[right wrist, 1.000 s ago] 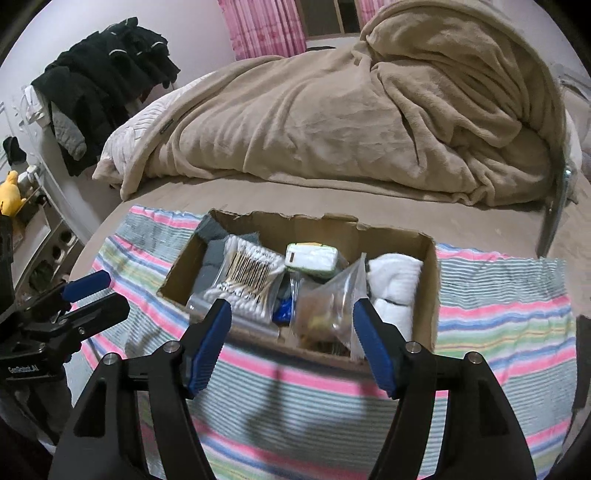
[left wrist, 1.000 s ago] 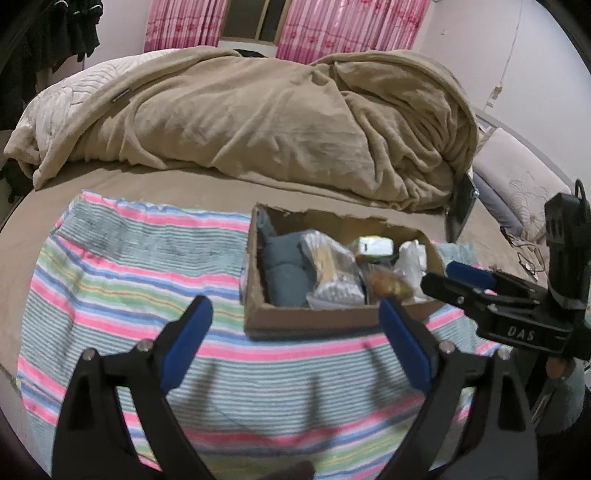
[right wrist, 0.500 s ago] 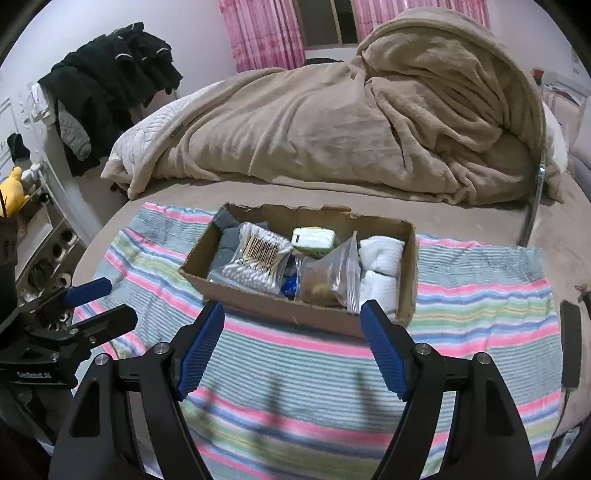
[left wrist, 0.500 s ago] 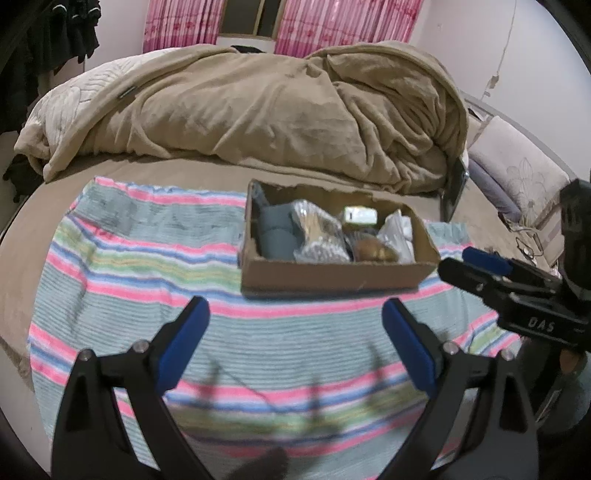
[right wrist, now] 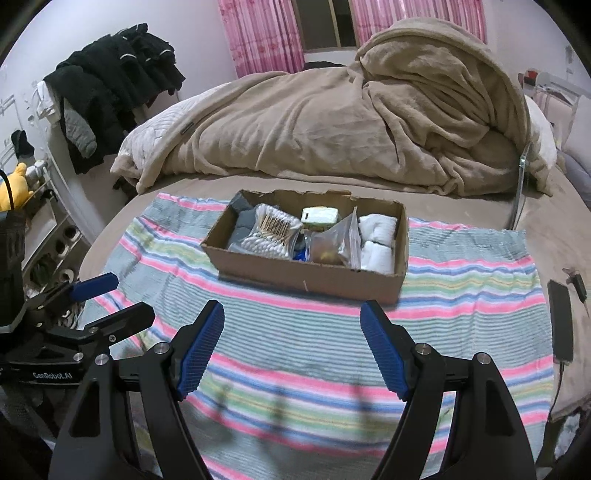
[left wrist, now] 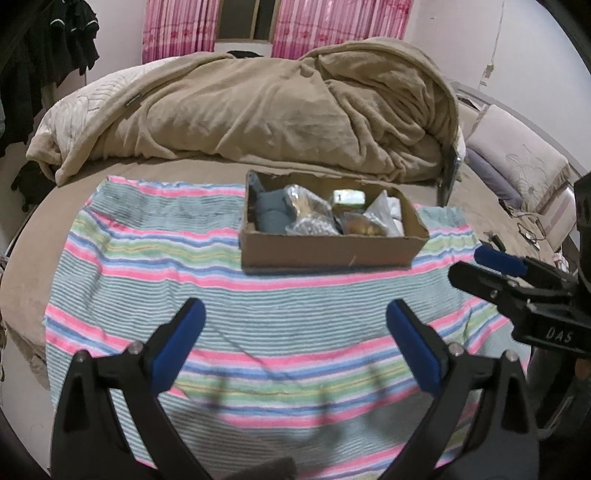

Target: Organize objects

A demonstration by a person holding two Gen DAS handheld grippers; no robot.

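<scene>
Presently, left gripper (left wrist: 295,319) hangs over the striped towel (left wrist: 155,266), jaws spread wide, nothing between them. Cardboard box (right wrist: 314,275) sits mid-towel, well apart from both tools; it contains, left to right, grey cloth (right wrist: 242,221), bagged cotton swabs (right wrist: 271,234), a clear bag (right wrist: 334,245), white rolls (right wrist: 376,240). Right gripper (right wrist: 291,321) likewise gapes wide, empty. Phone (right wrist: 560,325) lies beside the towel's right edge.

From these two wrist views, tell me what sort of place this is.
Almost certainly a bedroom in a home. A rumpled tan blanket lies heaped on a bed, pink curtains frame a window, and dark clothes hang by the wall. The cardboard box sits on a striped cloth spread over the bed.
</scene>
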